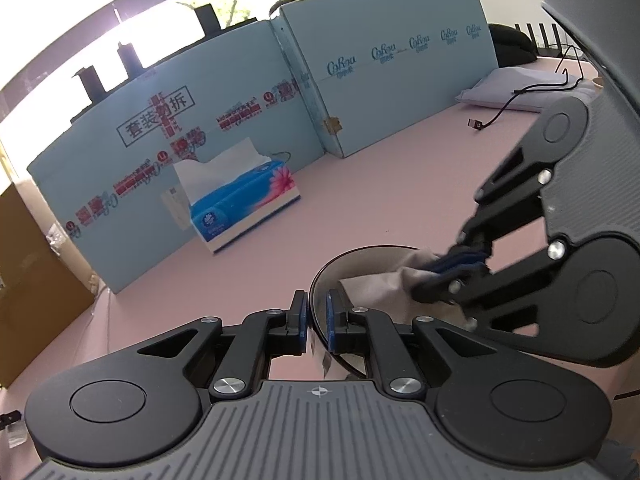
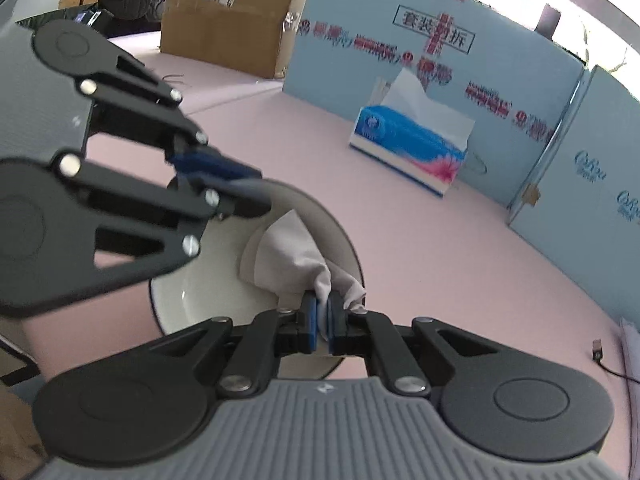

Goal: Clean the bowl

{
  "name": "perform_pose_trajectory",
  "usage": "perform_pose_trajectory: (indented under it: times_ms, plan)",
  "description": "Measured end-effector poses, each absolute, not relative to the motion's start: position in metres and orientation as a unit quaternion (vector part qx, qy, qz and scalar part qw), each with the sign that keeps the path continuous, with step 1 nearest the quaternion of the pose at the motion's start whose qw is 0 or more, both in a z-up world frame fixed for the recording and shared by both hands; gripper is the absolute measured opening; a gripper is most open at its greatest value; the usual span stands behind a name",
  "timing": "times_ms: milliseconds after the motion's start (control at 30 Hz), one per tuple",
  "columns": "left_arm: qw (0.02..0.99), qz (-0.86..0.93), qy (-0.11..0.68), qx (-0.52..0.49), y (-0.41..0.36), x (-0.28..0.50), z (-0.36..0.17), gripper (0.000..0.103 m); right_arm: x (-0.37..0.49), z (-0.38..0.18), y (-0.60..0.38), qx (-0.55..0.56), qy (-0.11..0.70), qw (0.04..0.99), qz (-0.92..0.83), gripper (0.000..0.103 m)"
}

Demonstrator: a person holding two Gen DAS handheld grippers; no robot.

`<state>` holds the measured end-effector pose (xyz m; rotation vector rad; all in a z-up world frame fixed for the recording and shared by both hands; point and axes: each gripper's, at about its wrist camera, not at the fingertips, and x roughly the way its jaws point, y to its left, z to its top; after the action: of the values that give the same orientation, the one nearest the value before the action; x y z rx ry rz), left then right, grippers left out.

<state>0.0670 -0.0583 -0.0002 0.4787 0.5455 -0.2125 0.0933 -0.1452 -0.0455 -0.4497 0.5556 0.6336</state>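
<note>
A white bowl (image 2: 208, 304) with a dark rim sits on the pink table; it also shows in the left wrist view (image 1: 360, 260). My left gripper (image 1: 316, 316) is shut on the bowl's near rim, one pad on each side. It shows from the side in the right wrist view (image 2: 244, 190). My right gripper (image 2: 320, 322) is shut on a pale crumpled tissue (image 2: 288, 260) that lies inside the bowl. The right gripper (image 1: 452, 268) and the tissue (image 1: 380, 284) also show in the left wrist view.
A blue tissue box (image 1: 244, 204) stands behind the bowl, also in the right wrist view (image 2: 412, 148). Light blue cardboard panels (image 1: 380, 80) wall the table's far side. A brown carton (image 2: 228, 20), a black cable (image 1: 500, 108) and a pale pillow (image 1: 520, 88) lie at the edges.
</note>
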Motion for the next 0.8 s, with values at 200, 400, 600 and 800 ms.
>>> perform_pose_trajectory:
  times_ms: [200,400,600,800]
  plan:
    - [0.929,-0.113,0.262,0.236,-0.06,0.065,0.0,0.013,0.086,-0.048,-0.15,-0.202,0.297,0.876,0.321,0.005]
    - [0.928,-0.113,0.262,0.24,-0.061,0.065,-0.001,0.014,0.083,-0.045,-0.153,-0.152,0.329,0.858,0.364,0.005]
    - [0.927,-0.114,0.262,0.243,-0.061,0.065,-0.002,0.014,0.087,-0.048,-0.145,-0.163,0.328,0.858,0.359,0.005]
    - [0.927,-0.118,0.259,0.243,-0.062,0.064,-0.002,0.014,0.094,-0.048,-0.146,-0.182,0.32,0.867,0.336,0.005]
